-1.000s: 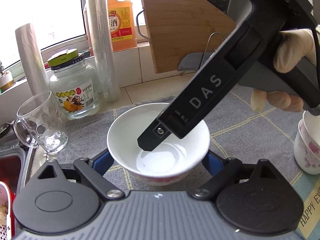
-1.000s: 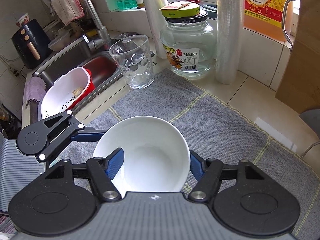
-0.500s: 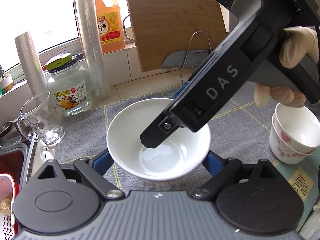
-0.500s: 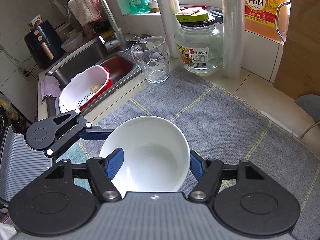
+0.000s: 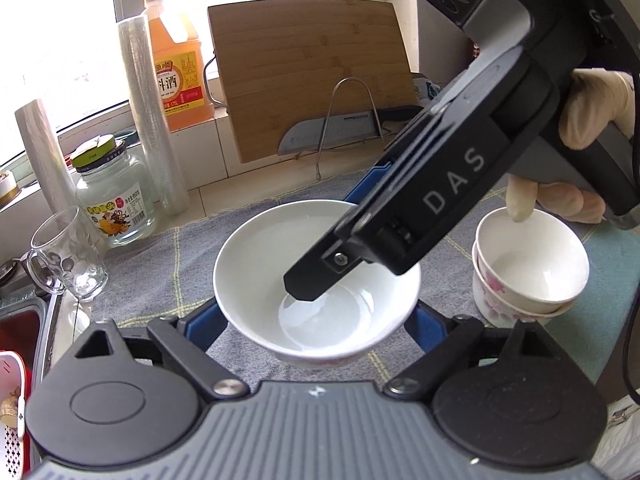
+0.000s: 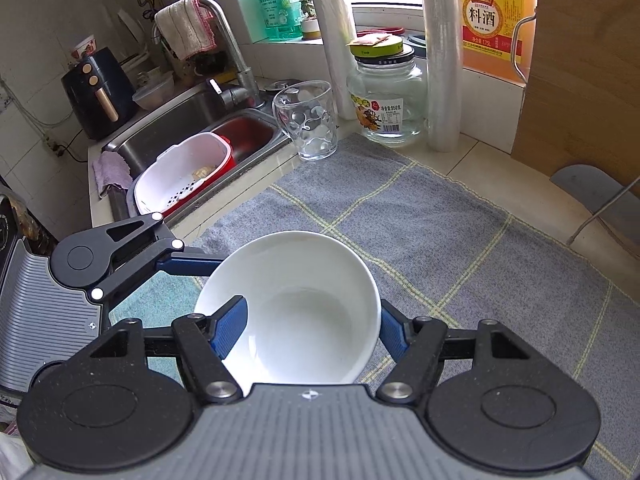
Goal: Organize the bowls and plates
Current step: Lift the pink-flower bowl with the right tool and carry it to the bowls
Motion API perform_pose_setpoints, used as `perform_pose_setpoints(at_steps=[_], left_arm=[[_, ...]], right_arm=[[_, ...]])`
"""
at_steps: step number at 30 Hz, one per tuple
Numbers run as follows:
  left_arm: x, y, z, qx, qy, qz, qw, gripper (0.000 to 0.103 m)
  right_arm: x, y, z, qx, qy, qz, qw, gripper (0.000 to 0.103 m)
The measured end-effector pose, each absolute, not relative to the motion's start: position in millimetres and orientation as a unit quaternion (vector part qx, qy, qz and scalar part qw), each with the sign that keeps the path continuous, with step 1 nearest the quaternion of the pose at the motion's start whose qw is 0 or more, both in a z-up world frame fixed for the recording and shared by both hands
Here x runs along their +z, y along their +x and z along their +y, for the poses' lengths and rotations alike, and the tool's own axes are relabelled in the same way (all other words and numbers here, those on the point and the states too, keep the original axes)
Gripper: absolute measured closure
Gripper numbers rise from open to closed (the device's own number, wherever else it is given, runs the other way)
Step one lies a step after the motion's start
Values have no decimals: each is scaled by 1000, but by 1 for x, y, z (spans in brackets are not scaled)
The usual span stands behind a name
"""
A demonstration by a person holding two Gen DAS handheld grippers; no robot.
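Note:
A white bowl (image 5: 256, 264) is held above the grey checked mat (image 5: 160, 264). My left gripper (image 5: 316, 320) has its blue fingers on both outer sides of the bowl. My right gripper (image 6: 312, 320) grips the bowl's (image 6: 304, 280) rim, with the left finger (image 6: 228, 330) inside and the right finger outside. In the left wrist view the right gripper's body (image 5: 440, 200) reaches down into the bowl. Two stacked small white bowls with pink flowers (image 5: 528, 268) stand on the mat to the right.
A drinking glass (image 6: 306, 120), a glass jar (image 6: 384, 100), plastic-wrap rolls (image 6: 440, 60), an orange cooking-wine jug (image 6: 492, 16) and a wooden cutting board (image 5: 312, 72) on a wire rack line the back. A sink (image 6: 192, 120) with a white-red colander (image 6: 184, 172) lies to the left.
Both grippers have lifted the bowl and carried it back and to the right, away from the jar and glass. The stacked flowered bowls have come further into the left wrist view.

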State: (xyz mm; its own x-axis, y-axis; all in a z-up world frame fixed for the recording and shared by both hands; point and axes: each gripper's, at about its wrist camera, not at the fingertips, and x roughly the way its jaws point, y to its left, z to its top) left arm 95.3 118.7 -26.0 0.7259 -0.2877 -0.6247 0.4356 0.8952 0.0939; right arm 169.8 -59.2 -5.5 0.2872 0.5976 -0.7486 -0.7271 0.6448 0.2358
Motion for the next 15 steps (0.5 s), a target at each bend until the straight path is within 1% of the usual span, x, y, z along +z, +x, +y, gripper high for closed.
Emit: perform_pose_setpoints(at_steps=[15], left_arm=[[-13, 77, 70, -245, 138, 300, 912, 9]], right_arm=[[6, 135, -121, 383, -61, 421, 820, 28]])
